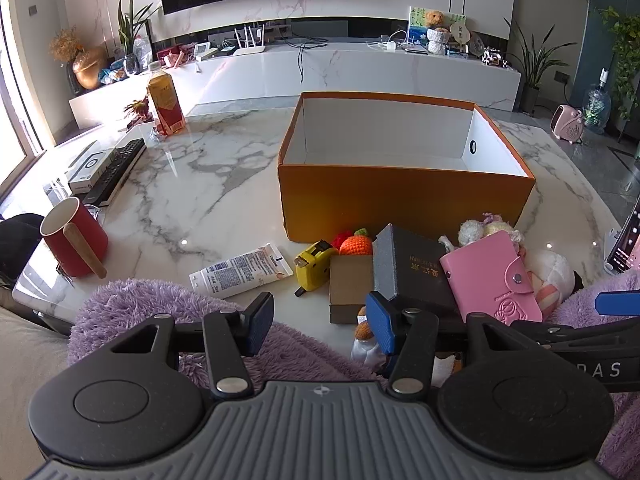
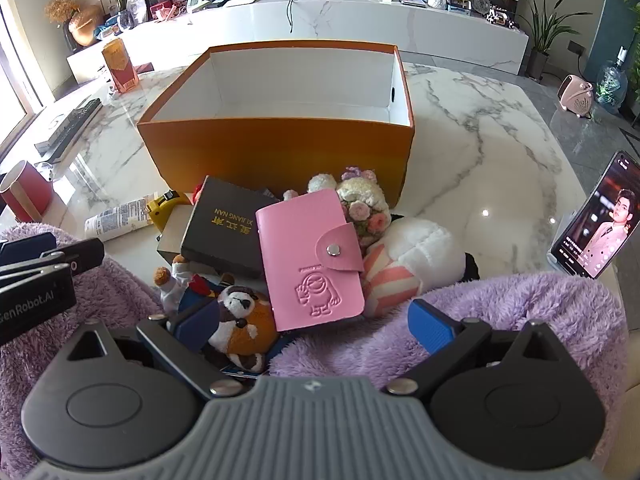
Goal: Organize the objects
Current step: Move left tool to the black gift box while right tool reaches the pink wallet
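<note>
An open orange box (image 1: pixel 404 196) (image 2: pixel 280 152) with a white, empty inside stands on the marble table. In front of it lies a pile: a pink card wallet (image 1: pixel 494 280) (image 2: pixel 308 256), a dark box with gold lettering (image 1: pixel 412 268) (image 2: pixel 228 224), a brown cardboard box (image 1: pixel 350 284), a yellow tape measure (image 1: pixel 314 266) (image 2: pixel 166 206), a knitted orange toy (image 1: pixel 356 244), a white tube (image 1: pixel 240 274) (image 2: pixel 116 220) and plush toys (image 2: pixel 236 316). My left gripper (image 1: pixel 320 326) is open and empty before the pile. My right gripper (image 2: pixel 316 326) is open and empty over the plush toys.
A red mug (image 1: pixel 74 236) with a wooden handle stands at the left. A remote control (image 1: pixel 116 170) and a drink bottle (image 1: pixel 164 104) lie further back left. A phone on a stand (image 2: pixel 596 232) is at the right. Purple fluffy fabric (image 2: pixel 500 296) lies along the table's near edge.
</note>
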`<control>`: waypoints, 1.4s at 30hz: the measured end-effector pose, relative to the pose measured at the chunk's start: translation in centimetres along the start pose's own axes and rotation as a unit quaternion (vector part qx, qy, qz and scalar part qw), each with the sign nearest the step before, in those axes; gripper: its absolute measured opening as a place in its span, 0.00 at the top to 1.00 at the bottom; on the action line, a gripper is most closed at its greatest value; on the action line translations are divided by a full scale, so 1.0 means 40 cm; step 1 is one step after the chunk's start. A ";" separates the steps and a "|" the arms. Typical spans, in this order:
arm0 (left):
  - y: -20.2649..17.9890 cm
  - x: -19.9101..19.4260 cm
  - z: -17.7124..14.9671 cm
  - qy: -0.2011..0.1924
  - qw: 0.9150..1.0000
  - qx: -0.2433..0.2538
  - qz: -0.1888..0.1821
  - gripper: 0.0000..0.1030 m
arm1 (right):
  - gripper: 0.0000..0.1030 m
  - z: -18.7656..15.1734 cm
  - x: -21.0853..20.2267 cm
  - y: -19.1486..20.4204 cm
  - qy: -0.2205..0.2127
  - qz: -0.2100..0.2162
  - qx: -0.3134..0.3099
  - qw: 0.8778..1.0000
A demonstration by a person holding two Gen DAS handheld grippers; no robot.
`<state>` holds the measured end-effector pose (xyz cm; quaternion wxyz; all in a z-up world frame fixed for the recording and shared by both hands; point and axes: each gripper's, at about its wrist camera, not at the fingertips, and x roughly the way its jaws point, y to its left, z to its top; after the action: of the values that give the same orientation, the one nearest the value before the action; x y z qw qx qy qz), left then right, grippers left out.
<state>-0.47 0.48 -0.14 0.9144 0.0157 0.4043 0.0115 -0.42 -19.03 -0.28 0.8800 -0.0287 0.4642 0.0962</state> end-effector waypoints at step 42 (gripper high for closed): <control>-0.021 0.121 0.026 0.062 0.988 0.000 -0.140 0.64 | 0.32 0.047 0.127 -0.036 0.046 0.019 -0.003 0.999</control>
<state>3.55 -0.20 -3.04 0.8802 -0.0420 0.4584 -0.1157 4.18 -19.47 -3.44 0.8557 -0.0267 0.5044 0.1127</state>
